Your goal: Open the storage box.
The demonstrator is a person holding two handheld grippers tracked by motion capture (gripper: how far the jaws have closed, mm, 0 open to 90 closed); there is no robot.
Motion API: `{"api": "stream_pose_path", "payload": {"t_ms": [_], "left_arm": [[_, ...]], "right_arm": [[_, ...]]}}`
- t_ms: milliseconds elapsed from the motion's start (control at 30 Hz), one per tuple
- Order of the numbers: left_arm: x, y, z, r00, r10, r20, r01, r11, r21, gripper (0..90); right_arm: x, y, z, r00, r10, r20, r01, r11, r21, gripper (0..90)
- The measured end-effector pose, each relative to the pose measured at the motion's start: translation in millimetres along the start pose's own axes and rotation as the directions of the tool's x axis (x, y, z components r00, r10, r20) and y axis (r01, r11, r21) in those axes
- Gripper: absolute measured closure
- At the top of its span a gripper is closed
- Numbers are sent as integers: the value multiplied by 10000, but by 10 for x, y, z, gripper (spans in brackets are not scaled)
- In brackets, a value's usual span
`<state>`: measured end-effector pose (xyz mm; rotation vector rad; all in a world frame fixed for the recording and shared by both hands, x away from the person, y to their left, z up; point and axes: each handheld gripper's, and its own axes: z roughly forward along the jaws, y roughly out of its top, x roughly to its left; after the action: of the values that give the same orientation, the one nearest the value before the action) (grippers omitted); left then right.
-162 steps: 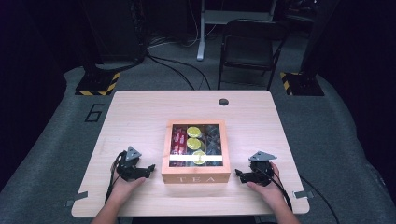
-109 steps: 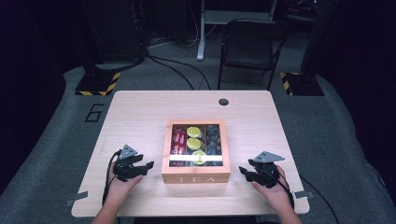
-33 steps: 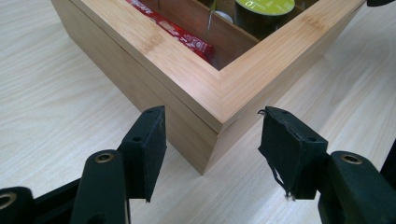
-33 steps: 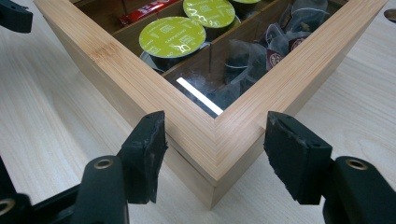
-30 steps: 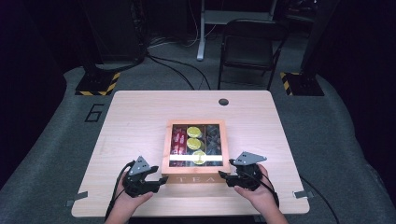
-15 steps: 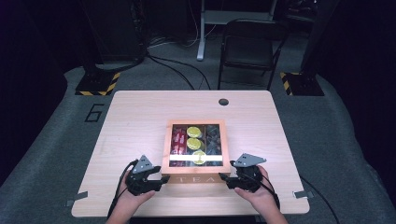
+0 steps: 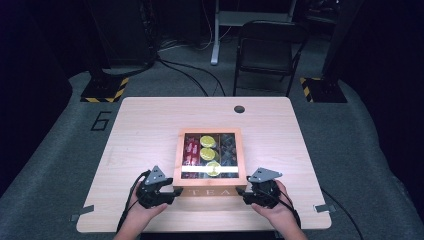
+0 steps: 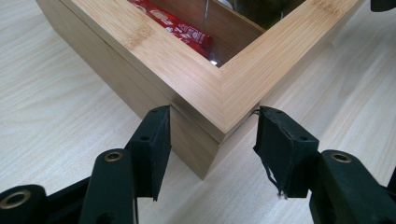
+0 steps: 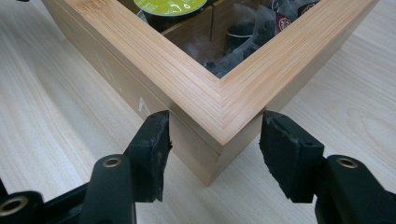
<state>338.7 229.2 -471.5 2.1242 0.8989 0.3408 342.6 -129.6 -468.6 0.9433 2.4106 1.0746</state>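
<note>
A wooden tea box (image 7: pixel 210 191) with a glass lid sits near the table's front edge, "TEA" on its near face. It holds red packets (image 7: pixel 191 150), green-topped capsules (image 7: pixel 207 141) and dark sachets (image 7: pixel 229 147). My left gripper (image 7: pixel 172 191) is at the box's near left corner. In the left gripper view that corner (image 8: pixel 219 100) stands between the jaws and both pads (image 8: pixel 156 140) touch its sides; the jaws have just been closing. My right gripper (image 7: pixel 246 192) is at the near right corner (image 9: pixel 219 107). Its jaws have just been closing and its pads (image 9: pixel 154 144) press the two faces.
The light wooden table (image 7: pixel 150 125) has a round cable hole (image 7: pixel 239 109) at its far edge. A black chair (image 7: pixel 265 50) stands beyond the table. Cables trail from both grippers over the front edge.
Both grippers came in from the box's sides to its near corners. Over the last second they hardly moved, and their jaws drew in onto the corners.
</note>
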Motion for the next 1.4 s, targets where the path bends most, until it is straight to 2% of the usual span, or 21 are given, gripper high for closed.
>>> {"api": "stream_pose_path", "payload": {"t_ms": [133, 200, 267, 400, 667, 1133, 1233, 1400], "left_arm": [[-11, 6, -10, 10000, -30, -68, 30, 10000, -61, 456], [-25, 10, -10, 9999, 15, -167, -16, 10000, -83, 459], [-27, 11, -11, 9998, 25, -182, -27, 10000, -82, 459], [-36, 20, -18, 9995, 173, -267, -176, 9998, -108, 463], [-50, 29, -22, 9993, 205, -311, -213, 9995, -252, 473], [-44, 49, -43, 9998, 51, -211, -62, 9986, -530, 472], [-73, 60, -44, 9980, 169, -606, -209, 9976, -668, 471], [-67, 74, -68, 9989, 29, -458, -62, 9973, -731, 471]], "right_arm": [[-8, 0, -8, 9999, 85, -80, -85, 10000, 23, 429], [-17, -2, -11, 9994, 334, -136, -334, 9994, -55, 439], [-23, -2, -14, 9992, 366, -188, -367, 9993, -47, 441], [-30, 1, -16, 9994, 312, -180, -315, 9994, -128, 448], [-16, 10, -26, 9991, 403, -102, -405, 9990, -211, 459], [-11, 32, -42, 9996, 263, 81, -259, 9985, -480, 458], [-7, 40, -48, 9995, 273, 141, -264, 9979, -599, 458], [-7, 50, -55, 9993, 325, 182, -311, 9967, -756, 459]]}}
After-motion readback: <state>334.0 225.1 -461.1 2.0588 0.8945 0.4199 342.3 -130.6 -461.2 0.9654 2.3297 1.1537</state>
